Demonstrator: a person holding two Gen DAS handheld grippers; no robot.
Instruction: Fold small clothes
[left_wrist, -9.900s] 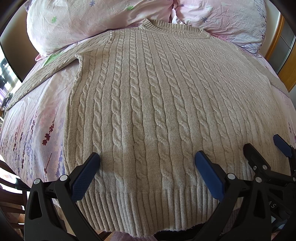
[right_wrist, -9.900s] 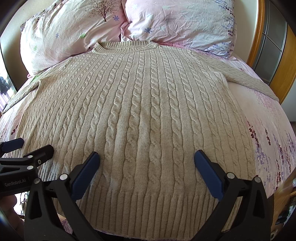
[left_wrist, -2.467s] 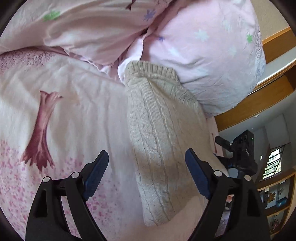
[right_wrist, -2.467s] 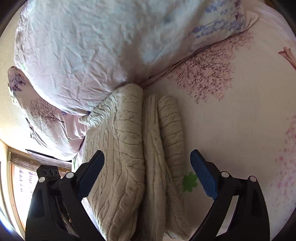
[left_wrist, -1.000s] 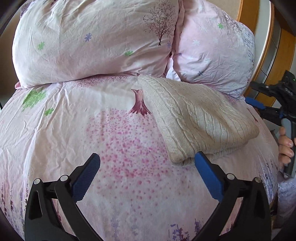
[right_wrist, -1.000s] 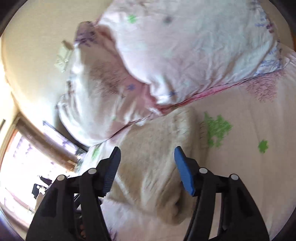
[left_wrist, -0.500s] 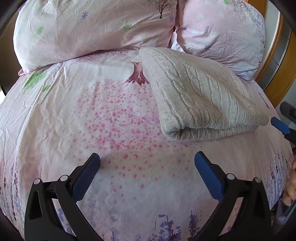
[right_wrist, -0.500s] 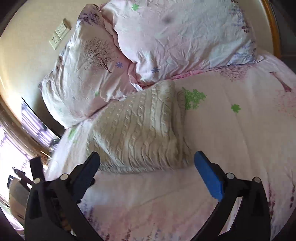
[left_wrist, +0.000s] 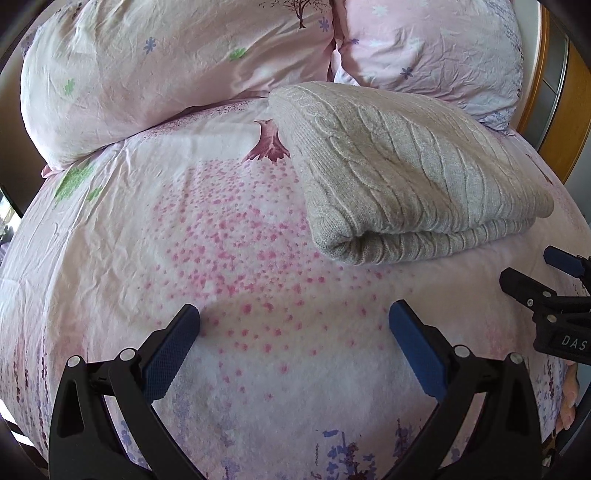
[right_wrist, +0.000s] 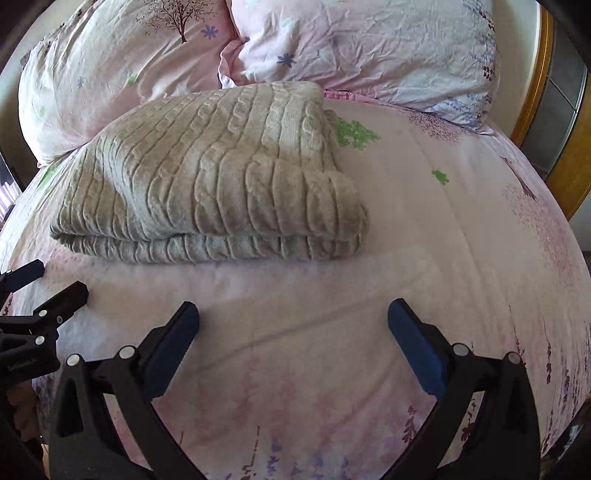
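Note:
A beige cable-knit sweater (left_wrist: 399, 177) lies folded into a thick rectangular bundle on the pink floral bed, its far end against the pillows. It also shows in the right wrist view (right_wrist: 207, 177). My left gripper (left_wrist: 293, 332) is open and empty, hovering over bare bedding in front of the bundle's left corner. My right gripper (right_wrist: 291, 332) is open and empty, over bare bedding in front of the bundle's right part. Each gripper shows at the edge of the other's view, the right one (left_wrist: 546, 280) and the left one (right_wrist: 40, 284).
Two pink floral pillows (left_wrist: 177, 70) (right_wrist: 369, 48) lean at the head of the bed. A wooden headboard frame (right_wrist: 535, 92) and a cabinet (left_wrist: 565, 122) stand at the right. The bedding (left_wrist: 184, 240) spreads wide to the left of the sweater.
Both grippers have drawn back from the folded sweater and levelled out toward the foot of the bed. The sweater lies still where it was let go.

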